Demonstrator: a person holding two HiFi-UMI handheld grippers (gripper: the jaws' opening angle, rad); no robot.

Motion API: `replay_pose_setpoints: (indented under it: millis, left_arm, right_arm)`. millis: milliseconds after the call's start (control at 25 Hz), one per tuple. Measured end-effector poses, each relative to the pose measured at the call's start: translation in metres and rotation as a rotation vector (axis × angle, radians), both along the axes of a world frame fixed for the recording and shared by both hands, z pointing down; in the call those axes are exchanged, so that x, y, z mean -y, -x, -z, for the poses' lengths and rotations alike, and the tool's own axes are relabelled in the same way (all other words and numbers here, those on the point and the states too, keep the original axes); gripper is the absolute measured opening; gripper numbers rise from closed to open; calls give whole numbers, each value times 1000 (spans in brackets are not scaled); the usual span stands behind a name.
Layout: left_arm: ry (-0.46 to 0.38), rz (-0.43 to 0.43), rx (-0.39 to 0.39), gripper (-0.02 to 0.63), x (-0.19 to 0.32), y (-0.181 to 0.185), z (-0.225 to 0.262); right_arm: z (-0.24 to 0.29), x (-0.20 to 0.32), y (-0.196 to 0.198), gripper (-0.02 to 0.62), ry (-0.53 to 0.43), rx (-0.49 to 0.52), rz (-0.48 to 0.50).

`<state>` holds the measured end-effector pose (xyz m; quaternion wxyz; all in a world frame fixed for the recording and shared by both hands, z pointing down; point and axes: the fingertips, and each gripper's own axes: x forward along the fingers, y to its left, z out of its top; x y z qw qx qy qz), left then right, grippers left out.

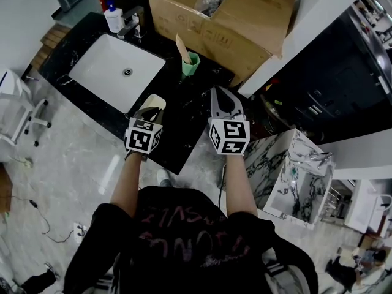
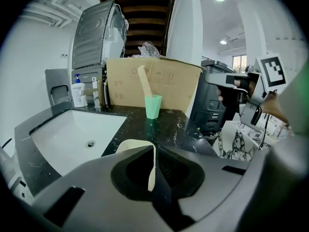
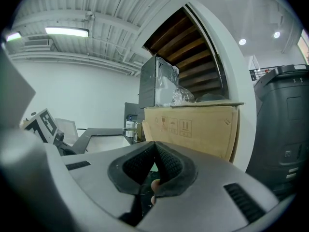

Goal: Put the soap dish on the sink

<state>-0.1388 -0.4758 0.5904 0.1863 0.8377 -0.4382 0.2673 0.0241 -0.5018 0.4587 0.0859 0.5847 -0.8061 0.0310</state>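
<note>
A cream soap dish (image 1: 154,103) is clamped by its edge in my left gripper (image 1: 149,114), just above the black counter's front edge, right of the white sink basin (image 1: 107,72). In the left gripper view the thin wall of the dish (image 2: 151,163) stands between the jaws of the left gripper (image 2: 154,151), and the basin (image 2: 67,134) lies ahead to the left. My right gripper (image 1: 220,97) hangs over the counter's right end with its jaws pressed together and nothing between them. The right gripper view shows that gripper (image 3: 155,146) shut in the same way.
A green cup (image 1: 190,63) holding a pale stick stands on the black counter (image 1: 184,112) behind the grippers. A soap bottle (image 1: 113,18) and a faucet (image 1: 131,24) sit behind the basin. A large cardboard box (image 1: 220,17) fills the back. A marbled stand (image 1: 294,176) is at the right.
</note>
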Motion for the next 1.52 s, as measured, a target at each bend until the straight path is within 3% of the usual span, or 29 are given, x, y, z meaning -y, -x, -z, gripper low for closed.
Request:
replay_pose_setpoints:
  millis: [240,640,1240,1520]
  left_arm:
    - [-91,23,26,26,4,5,34]
    - [-246,101,-35,17,9,11,103]
    - [-526,167,-49,15,-20,6,212]
    - [-581,181,-62,15,-42,0,228]
  right_arm:
    - [8,-4,2,14,-14,14,15]
    - [18,-15,-1,14,-28,23,39]
    - [41,-44,-17,13,-73,58,70]
    - [46,-61,-33,12,-79,76,66]
